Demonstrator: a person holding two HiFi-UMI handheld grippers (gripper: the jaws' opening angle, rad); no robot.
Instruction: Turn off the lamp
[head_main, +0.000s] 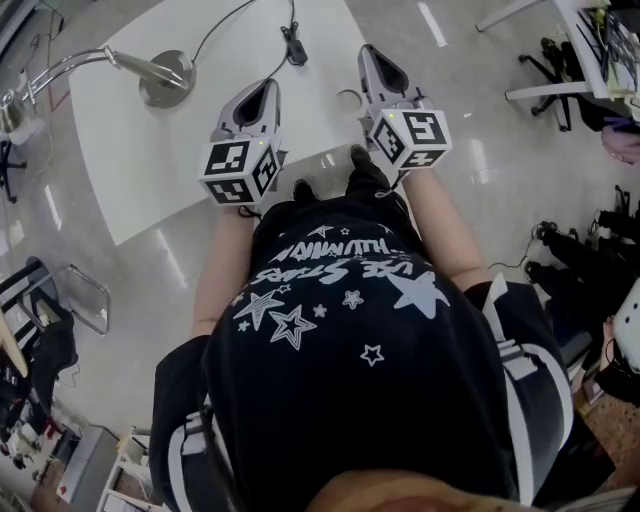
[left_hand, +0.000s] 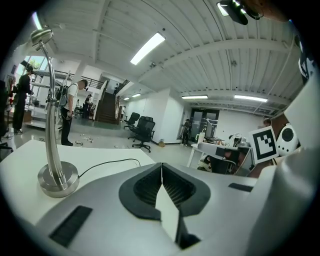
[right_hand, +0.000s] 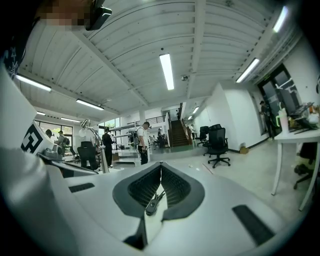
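Note:
The metal desk lamp (head_main: 165, 80) stands at the white table's (head_main: 130, 170) far left, its neck curving off to the left. Its black cord runs across the back of the table to a small black inline switch (head_main: 294, 45). My left gripper (head_main: 268, 84) hovers over the table right of the lamp base, shut and holding nothing. My right gripper (head_main: 368, 50) is right of the switch, also shut and not touching it. The left gripper view has the lamp base (left_hand: 58, 179) ahead on the left of the left gripper (left_hand: 161, 164). Below the right gripper (right_hand: 161, 164) tips, the switch (right_hand: 152, 204) lies on the table.
A faint ring (head_main: 350, 100) marks the table between the grippers. The table's near edge is at the person's waist. Office chairs (left_hand: 142, 132), standing people (right_hand: 143, 142) and another white desk (right_hand: 295, 137) fill the room beyond. A metal-framed chair (head_main: 75, 295) stands at the left.

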